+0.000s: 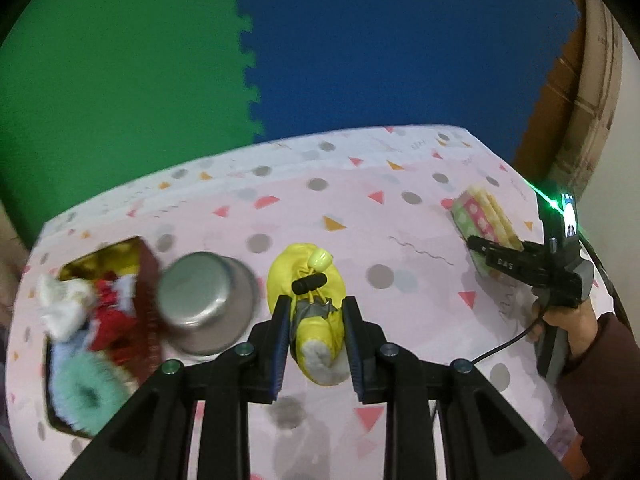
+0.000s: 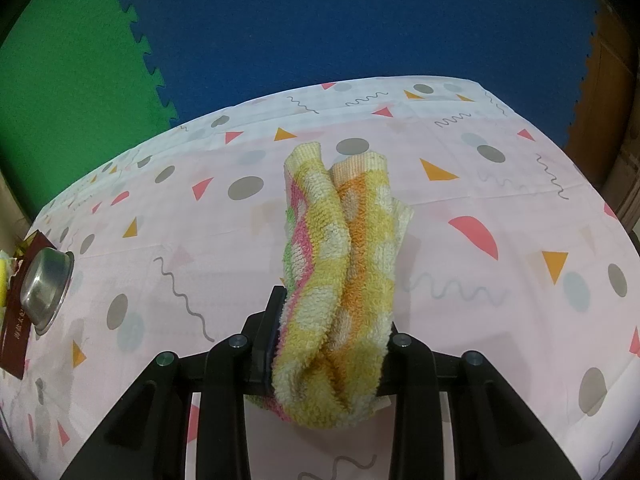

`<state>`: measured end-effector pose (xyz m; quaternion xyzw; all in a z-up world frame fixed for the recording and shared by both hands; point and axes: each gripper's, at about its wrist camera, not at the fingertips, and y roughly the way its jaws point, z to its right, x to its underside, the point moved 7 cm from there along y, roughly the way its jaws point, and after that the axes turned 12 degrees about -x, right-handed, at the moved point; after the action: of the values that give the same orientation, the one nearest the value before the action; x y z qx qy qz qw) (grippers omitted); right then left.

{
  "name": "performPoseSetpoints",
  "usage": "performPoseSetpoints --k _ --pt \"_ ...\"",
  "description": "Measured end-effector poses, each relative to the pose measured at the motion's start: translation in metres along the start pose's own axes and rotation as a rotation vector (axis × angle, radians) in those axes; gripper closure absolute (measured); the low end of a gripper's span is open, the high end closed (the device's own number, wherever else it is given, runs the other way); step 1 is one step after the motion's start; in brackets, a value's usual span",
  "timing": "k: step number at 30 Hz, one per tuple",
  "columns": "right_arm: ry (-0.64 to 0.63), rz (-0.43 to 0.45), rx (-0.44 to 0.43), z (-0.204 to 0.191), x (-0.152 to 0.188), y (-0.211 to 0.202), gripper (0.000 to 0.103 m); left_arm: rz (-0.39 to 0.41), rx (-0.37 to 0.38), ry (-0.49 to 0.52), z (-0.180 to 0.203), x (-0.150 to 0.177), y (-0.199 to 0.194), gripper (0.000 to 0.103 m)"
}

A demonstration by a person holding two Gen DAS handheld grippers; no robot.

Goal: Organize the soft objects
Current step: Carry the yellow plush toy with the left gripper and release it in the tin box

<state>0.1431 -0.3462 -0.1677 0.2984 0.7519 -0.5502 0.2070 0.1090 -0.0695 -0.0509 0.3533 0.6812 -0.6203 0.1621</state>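
My left gripper (image 1: 315, 312) is shut on a yellow drawstring pouch (image 1: 310, 280) with a black cord lock, holding it over the patterned table. My right gripper (image 2: 332, 316) is shut on a folded yellow, orange and pink towel (image 2: 340, 264), which bulges between its fingers; the same towel (image 1: 482, 220) and right gripper (image 1: 500, 256) show at the right of the left wrist view. A dark red box (image 1: 140, 280) at the left holds soft items: a white one (image 1: 60, 304), a red one (image 1: 110, 316) and a teal fluffy ring (image 1: 84, 392).
An upturned steel bowl (image 1: 206, 300) stands beside the box, between it and the pouch; it also shows at the left of the right wrist view (image 2: 46, 288). The table (image 2: 480, 208) has a pink patterned cloth. Green and blue foam mats (image 1: 360, 40) lie beyond its far edge.
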Motion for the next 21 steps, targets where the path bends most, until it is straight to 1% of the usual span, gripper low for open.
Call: performPoseSetpoints --k 4,10,14,18,19,21 --pt "-0.002 -0.001 0.003 0.000 0.000 0.000 0.073 0.018 -0.048 -0.040 -0.034 0.003 -0.018 0.078" --pt "0.000 0.000 0.000 0.001 0.000 0.000 0.073 -0.014 -0.119 -0.114 -0.098 0.012 -0.030 0.077" --pt "0.000 0.000 0.000 0.001 0.000 0.000 0.073 -0.012 -0.208 -0.152 -0.143 0.018 -0.037 0.077" --pt "0.000 0.000 0.000 0.000 0.000 0.000 0.073 -0.018 -0.270 -0.193 -0.184 0.022 -0.045 0.078" --pt "0.000 -0.001 0.000 0.000 0.000 0.000 0.073 -0.018 -0.302 -0.202 -0.198 0.023 -0.047 0.077" --pt "0.000 0.000 0.000 0.000 0.000 0.000 0.073 -0.017 -0.330 -0.218 -0.214 0.024 -0.052 0.078"
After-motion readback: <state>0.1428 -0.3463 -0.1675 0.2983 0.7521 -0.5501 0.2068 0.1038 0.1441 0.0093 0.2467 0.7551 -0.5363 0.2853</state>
